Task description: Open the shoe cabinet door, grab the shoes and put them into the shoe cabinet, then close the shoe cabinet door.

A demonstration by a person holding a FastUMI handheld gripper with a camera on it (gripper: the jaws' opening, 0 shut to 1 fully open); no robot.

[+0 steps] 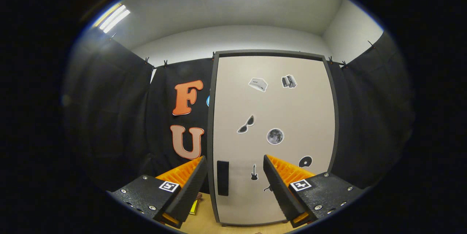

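- Cabinet (pixel 273 117) stands ahead of the fingers, door (pixel 277 102) closed, stickers on it.
- Handle (pixel 223 177) low on door, between the fingers.
- Gripper (pixel 235 164) spread wide, holding nothing.
- Something yellow, maybe a shoe (pixel 194 206), by the cabinet's foot.

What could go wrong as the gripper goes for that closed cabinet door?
The gripper is open with nothing between its fingers, facing the shut shoe cabinet door. The dark handle sits just ahead, close to one finger rather than centred in the gap, so closing now might miss it or pinch only its edge. The handle also looks flat, so the fingers could slip off while pulling.
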